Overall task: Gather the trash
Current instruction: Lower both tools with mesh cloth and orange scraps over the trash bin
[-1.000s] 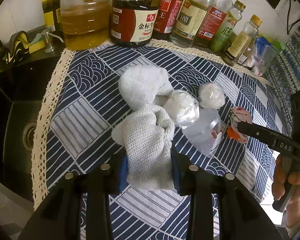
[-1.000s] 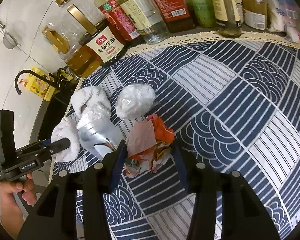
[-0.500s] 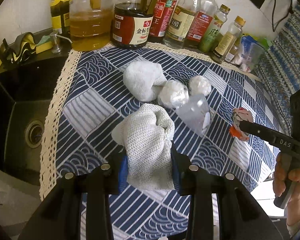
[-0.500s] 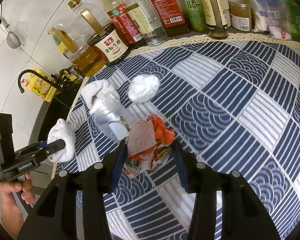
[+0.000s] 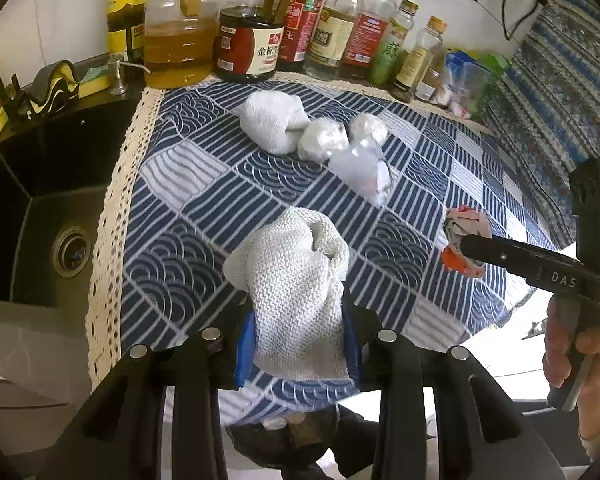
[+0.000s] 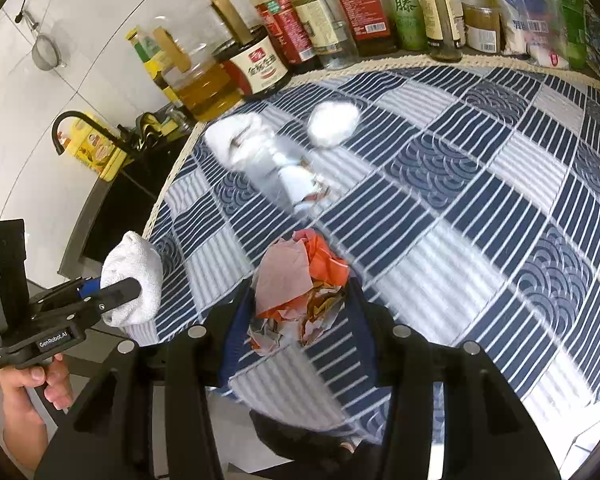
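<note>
My left gripper (image 5: pixel 298 332) is shut on a white knitted cloth wad (image 5: pixel 296 280), held above the table's front edge; it also shows in the right wrist view (image 6: pixel 134 284). My right gripper (image 6: pixel 296 320) is shut on a crumpled orange and pink paper wrapper (image 6: pixel 300 284), also seen in the left wrist view (image 5: pixel 466 236). On the blue patterned tablecloth (image 5: pixel 180 184) remain a second white cloth wad (image 5: pixel 270 126), two white crumpled balls (image 5: pixel 324 142) (image 5: pixel 368 126) and a clear plastic bag (image 5: pixel 360 174).
Oil and sauce bottles (image 5: pixel 244 40) line the back of the table. A black sink (image 5: pixel 40 200) lies to the left. A dark bin with trash (image 5: pixel 296 436) sits below the table's front edge. Packets (image 6: pixel 532 16) stand at back right.
Both grippers have pulled back toward the table's front edge with their loads. The trash left on the cloth now looks farther away.
</note>
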Motion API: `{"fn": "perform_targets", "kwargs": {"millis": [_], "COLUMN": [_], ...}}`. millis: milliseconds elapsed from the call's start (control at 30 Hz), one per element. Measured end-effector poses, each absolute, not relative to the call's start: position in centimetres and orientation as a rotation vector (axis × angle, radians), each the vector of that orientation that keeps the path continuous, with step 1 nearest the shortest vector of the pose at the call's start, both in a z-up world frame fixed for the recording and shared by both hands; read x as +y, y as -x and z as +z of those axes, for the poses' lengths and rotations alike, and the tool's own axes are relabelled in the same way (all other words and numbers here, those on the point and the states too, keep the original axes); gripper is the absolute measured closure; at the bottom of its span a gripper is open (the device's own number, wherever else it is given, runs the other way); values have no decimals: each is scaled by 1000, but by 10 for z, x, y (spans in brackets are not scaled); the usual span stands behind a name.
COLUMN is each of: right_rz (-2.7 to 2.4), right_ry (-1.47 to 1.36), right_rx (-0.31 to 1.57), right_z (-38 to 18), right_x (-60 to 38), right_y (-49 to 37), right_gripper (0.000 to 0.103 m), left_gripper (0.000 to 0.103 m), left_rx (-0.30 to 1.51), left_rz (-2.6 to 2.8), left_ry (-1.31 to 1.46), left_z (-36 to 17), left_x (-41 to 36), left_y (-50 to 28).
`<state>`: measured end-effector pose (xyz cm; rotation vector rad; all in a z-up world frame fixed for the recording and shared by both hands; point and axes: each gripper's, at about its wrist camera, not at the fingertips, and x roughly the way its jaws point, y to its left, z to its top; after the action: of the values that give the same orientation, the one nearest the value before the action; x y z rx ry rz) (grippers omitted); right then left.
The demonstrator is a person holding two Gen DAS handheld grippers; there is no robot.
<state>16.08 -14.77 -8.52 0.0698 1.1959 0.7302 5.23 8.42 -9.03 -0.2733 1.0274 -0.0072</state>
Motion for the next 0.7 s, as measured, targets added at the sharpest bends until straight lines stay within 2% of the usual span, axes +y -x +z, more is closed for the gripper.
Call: {"fn": "perform_targets", "kwargs": {"millis": [700], "right_rz": [786], "right_ry": [-36], "right_rx": [1213], "right_z": [-90], "right_x": [-138], "right_y": [-37], "right_gripper": [55], "left_gripper": [69], "left_rx": [1037], "left_rz": [-80], "left_ry": [277], "left_z": [-104], "left_x": [67], "left_y": [50]}}
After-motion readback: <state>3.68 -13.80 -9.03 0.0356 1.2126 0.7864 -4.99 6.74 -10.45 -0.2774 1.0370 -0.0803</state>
